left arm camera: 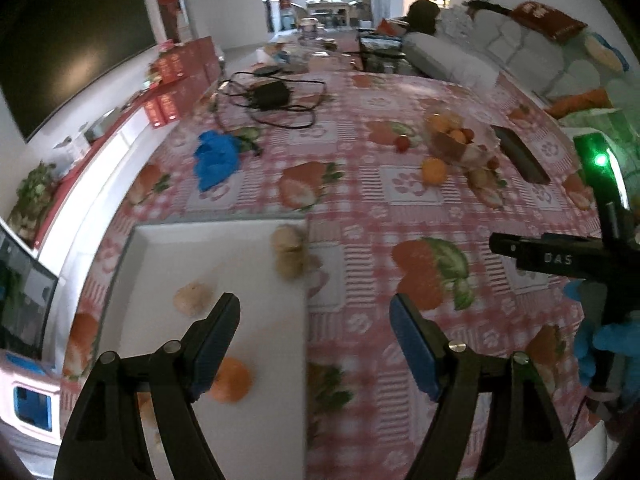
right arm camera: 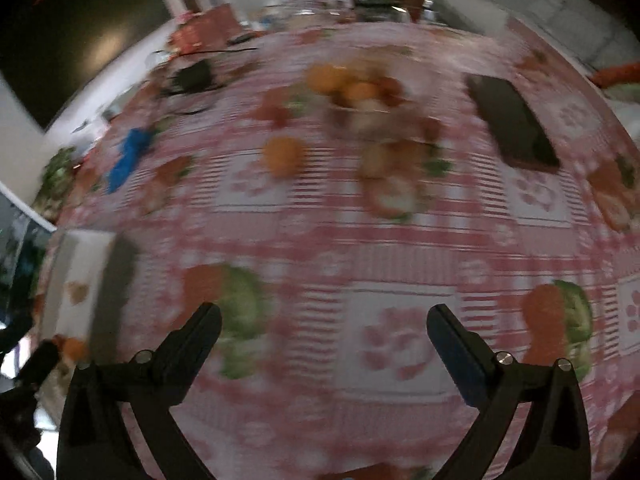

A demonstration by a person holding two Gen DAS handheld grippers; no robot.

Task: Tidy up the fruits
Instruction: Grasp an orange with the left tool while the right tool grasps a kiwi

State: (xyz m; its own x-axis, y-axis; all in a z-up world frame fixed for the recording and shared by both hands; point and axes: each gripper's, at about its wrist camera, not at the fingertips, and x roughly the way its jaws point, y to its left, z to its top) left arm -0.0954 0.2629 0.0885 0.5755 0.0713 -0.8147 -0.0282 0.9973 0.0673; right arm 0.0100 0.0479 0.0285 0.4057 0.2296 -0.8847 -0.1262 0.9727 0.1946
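Right wrist view is motion-blurred throughout: the fruit pile [right arm camera: 360, 92] beyond the phone's [right arm camera: 512, 124] left side smears into orange and red blobs, single fruits can't be counted. Lone orange [right arm camera: 282, 156] left of the pile has soft edges. Tray [right arm camera: 86, 248] is cut off at the picture's left edge, contents unreadable. In the left wrist view, an orange [left arm camera: 234, 380] on the tray [left arm camera: 256, 320] is partly hidden behind the left tongs' [left arm camera: 314, 344] finger. Pale items [left arm camera: 192, 299] on the tray are too blurred to identify. The right tongs [left arm camera: 560, 260] are cut by the right edge.
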